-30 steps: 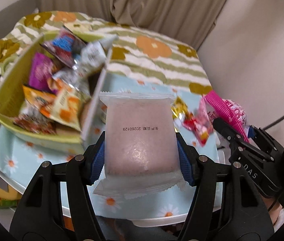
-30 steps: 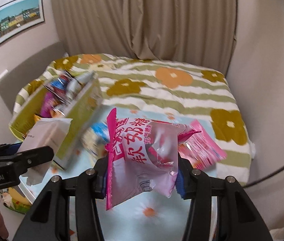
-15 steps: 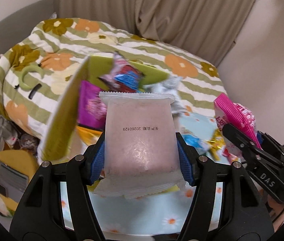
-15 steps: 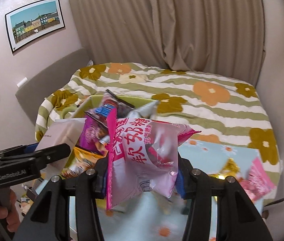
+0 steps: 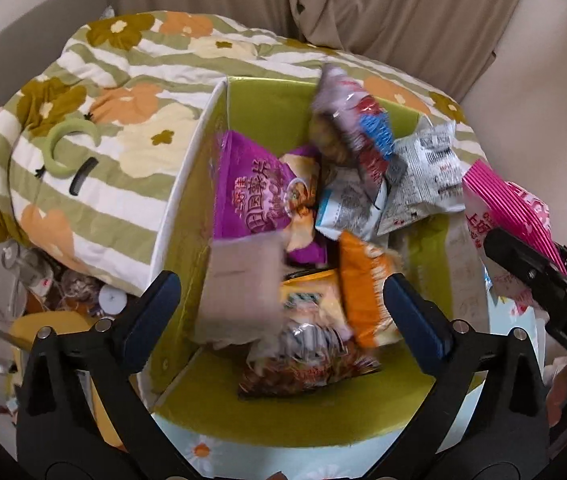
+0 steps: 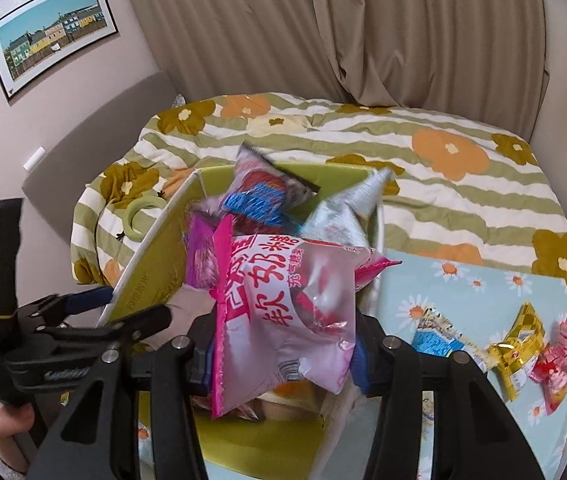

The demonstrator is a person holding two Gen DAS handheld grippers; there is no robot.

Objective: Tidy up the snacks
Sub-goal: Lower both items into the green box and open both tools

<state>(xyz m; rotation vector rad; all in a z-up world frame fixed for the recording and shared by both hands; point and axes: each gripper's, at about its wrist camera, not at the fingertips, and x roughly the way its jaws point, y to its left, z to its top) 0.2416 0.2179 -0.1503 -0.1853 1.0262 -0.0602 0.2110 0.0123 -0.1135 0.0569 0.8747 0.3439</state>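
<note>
Floral bed behind, left gripper (image 5: 281,300) jaws spread, right gripper (image 6: 283,350) clamping pink bag (image 6: 283,312)

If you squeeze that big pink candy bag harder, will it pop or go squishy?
Probably squishy. The pink candy bag looks puffed with air and its film is crinkled where the right gripper pinches it, so it likely gives. The shiny film may be slippery. It holds its shape without sagging, so it is probably light for its size.

Lime-green box (image 5: 283,420), purple packet (image 5: 255,196), daisy-patterned blue cloth (image 6: 463,280).
</note>
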